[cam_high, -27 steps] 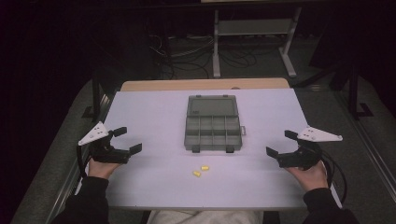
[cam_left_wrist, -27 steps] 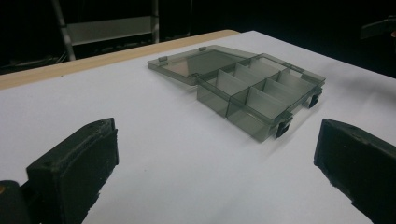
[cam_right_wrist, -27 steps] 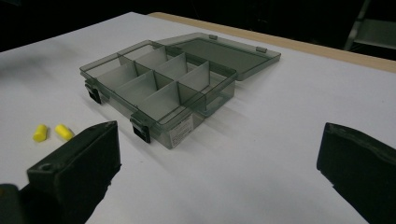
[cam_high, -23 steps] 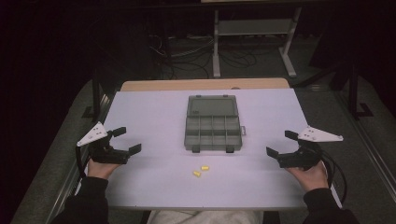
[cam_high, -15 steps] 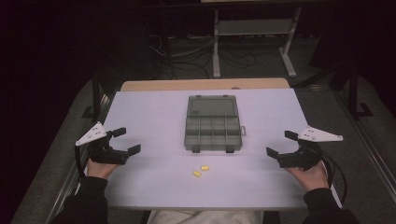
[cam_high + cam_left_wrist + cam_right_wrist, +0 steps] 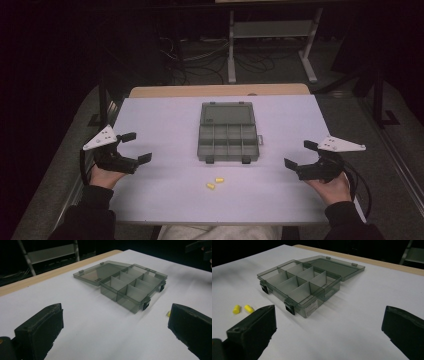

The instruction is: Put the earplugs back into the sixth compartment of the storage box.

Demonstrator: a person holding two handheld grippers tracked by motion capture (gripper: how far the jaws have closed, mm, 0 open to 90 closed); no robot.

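A grey see-through compartment box (image 6: 227,142) lies in the middle of the white table (image 6: 165,200), its lid (image 6: 227,114) folded flat open toward the far side. The compartments look empty. Two yellow earplugs (image 6: 219,179) (image 6: 210,186) lie just in front of the box. My left gripper (image 6: 137,147) is held at the table's left edge, open and empty, pointing at the box (image 6: 132,287). My right gripper (image 6: 300,154) is held at the right edge, also open and empty. In the right gripper view the box (image 6: 299,285) and both earplugs (image 6: 236,309) (image 6: 249,308) lie ahead of the jaws.
A wooden strip (image 6: 220,90) borders the table's far edge. Beyond it, on the dark floor, are a metal stand (image 6: 272,30) and loose cables (image 6: 200,60). Cables trail from the right gripper off the table's right side.
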